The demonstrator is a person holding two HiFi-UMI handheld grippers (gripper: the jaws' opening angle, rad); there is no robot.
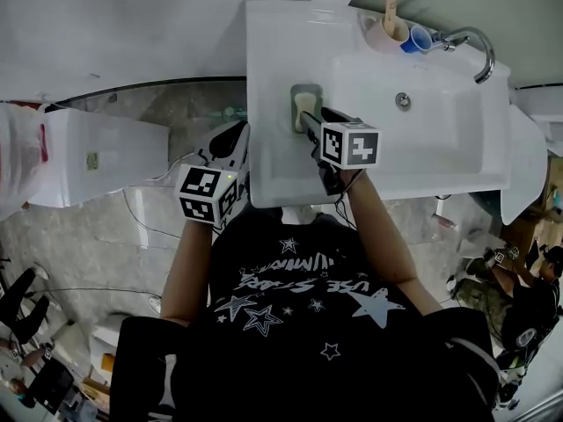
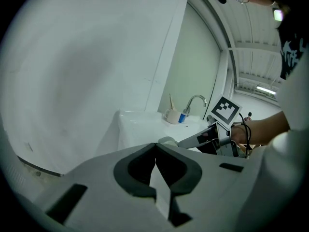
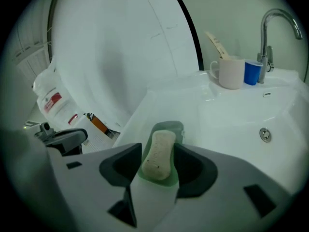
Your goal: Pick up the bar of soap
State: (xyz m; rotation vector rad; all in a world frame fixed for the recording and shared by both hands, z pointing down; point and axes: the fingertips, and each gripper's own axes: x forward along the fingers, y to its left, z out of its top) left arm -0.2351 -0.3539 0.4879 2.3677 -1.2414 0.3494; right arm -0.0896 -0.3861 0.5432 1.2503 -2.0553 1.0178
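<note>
1. Only the right gripper view shows the grip. The right gripper (image 3: 158, 148) has its two dark pads partly open, and they appear to press the long sides of the bar of soap (image 3: 157, 161). The soap lies in its green soap dish (image 3: 173, 128). From the head view, only the far end of the soap shows beyond the jaw tips.
2. Only the left gripper view shows the state of the left gripper (image 2: 155, 145). Its jaws meet at the tips with nothing between them. The head view places it off the basin's left edge, over the floor and well apart from the soap.
3. The soap dish sits on the flat left rim of a white washbasin (image 1: 264, 69), just beside the bowl. At the back stand a pale mug (image 1: 387, 33) holding a stick-like handle, a blue cup (image 1: 420, 38) touching it, and a chrome tap (image 1: 475, 47). A drain (image 1: 403, 101) shows in the bowl. Below lies a grey marbled floor (image 1: 97, 244), with a white box (image 1: 106, 156) against the white wall.
4. The soap lies flat with its long axis running along the rim, from the person toward the back wall. That axis is in line with the right jaws, and the far end leans slightly right.
</note>
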